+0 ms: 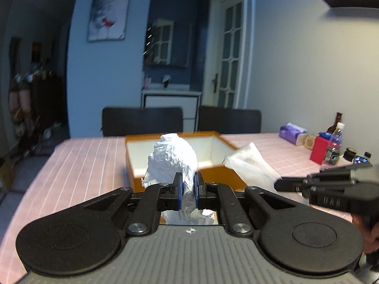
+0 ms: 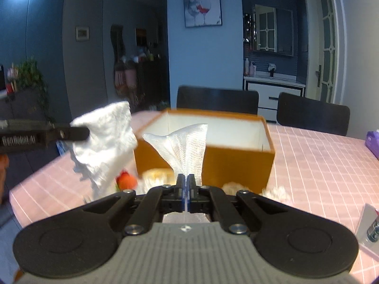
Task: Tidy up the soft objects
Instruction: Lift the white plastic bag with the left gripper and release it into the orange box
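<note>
We see both grippers clamped: left gripper [image 1: 188, 187] on a crinkled white cloth [image 1: 173, 158], right gripper [image 2: 185, 187] on a white mesh cloth [image 2: 187, 146]; at twelve o'clock stands the orange box [image 2: 236, 163] on the pink checked table [image 2: 319, 165], black chairs [image 2: 216, 99] behind.

Black tongs [image 1: 188, 190], blue pads [image 1: 180, 189]

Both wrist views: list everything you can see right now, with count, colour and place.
Crumpled white cloth: one, white, pinched in the left gripper.
Waffle-weave cloth: one, white, pinched in the right gripper.
Box: one, orange with white inside, open-topped, mid-table.
Tablecloth: one, pink checked, covering the table.
Orange soft toy: one, in front of the box; blurred pale fluffy things beside it.
Chairs: two, black, behind the table.
Tissue pack: one, purple, far right with bottles and a red box.
Left gripper: black, shut on cloth.
Right gripper: black, shut on cloth.
</note>
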Demonstrator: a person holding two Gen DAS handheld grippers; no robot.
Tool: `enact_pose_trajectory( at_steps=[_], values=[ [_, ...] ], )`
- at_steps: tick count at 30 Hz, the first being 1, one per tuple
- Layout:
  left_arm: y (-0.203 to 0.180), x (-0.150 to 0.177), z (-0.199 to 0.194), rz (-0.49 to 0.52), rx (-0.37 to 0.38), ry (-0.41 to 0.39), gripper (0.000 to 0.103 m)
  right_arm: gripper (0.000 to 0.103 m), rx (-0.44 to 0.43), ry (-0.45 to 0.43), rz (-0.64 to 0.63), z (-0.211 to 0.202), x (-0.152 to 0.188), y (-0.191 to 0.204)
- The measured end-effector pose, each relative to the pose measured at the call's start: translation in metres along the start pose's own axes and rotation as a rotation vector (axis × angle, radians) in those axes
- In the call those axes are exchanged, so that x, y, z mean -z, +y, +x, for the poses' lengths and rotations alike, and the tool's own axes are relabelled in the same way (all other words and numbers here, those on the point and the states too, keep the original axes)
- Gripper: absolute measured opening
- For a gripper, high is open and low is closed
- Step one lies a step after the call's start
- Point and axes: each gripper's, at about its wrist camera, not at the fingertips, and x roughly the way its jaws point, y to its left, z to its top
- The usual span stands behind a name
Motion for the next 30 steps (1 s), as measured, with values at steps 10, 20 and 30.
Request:
enact_pose_trajectory(
  at_steps=[10, 20, 30],
  values=[
    [0.004, -0.050, 0.038, 0.052, 0.039, -0.120, 0.010, 0.000, -0.045, -0.164, 0.094, 0.024, -0.074, -0.002],
    [0.031, -0.069, 0.123, 0.053, -0.038, 0.011, 0.010, 0.000, -0.026, -0.029, 0.135, 0.132, -0.109, -0.019],
    [0.063, -0.048, 0.217, 0.011, -0.073, 0.328, 0.010, 0.000, -0.062, 0.291, 0.212, 0.249, -0.098, -0.045]
  ],
)
